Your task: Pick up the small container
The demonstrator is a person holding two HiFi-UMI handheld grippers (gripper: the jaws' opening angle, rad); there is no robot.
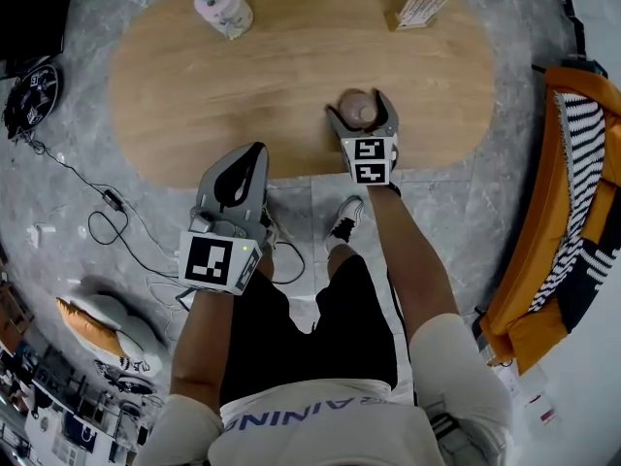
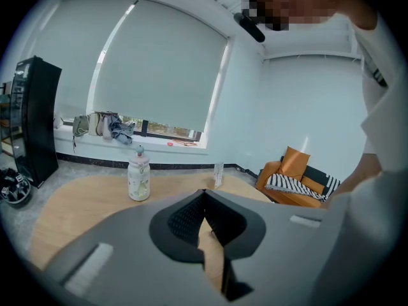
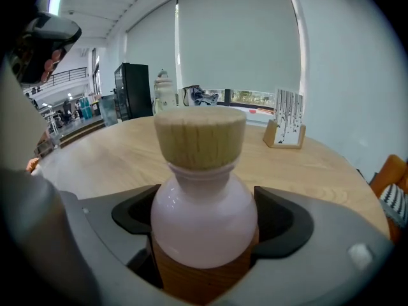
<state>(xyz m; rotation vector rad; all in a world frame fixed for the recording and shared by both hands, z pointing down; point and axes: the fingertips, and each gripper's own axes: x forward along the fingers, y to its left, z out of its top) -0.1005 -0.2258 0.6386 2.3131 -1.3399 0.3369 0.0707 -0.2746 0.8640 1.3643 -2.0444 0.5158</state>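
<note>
The small container (image 1: 356, 110) is a pink bottle with a wooden stopper and a wooden base, upright near the front edge of the oval wooden table (image 1: 291, 66). My right gripper (image 1: 361, 108) has one jaw on each side of it. In the right gripper view the container (image 3: 204, 222) fills the gap, and both pads (image 3: 280, 225) lie against its pink belly. My left gripper (image 1: 254, 153) hangs off the table's front edge over the floor. Its pads (image 2: 191, 218) are closed together with nothing between them.
A white floral bottle (image 1: 223, 10) stands at the table's far left, and a card stand (image 1: 419, 11) at the far right. An orange sofa with a striped cushion (image 1: 572, 212) is on the right. Cables (image 1: 107, 212) lie on the floor at the left.
</note>
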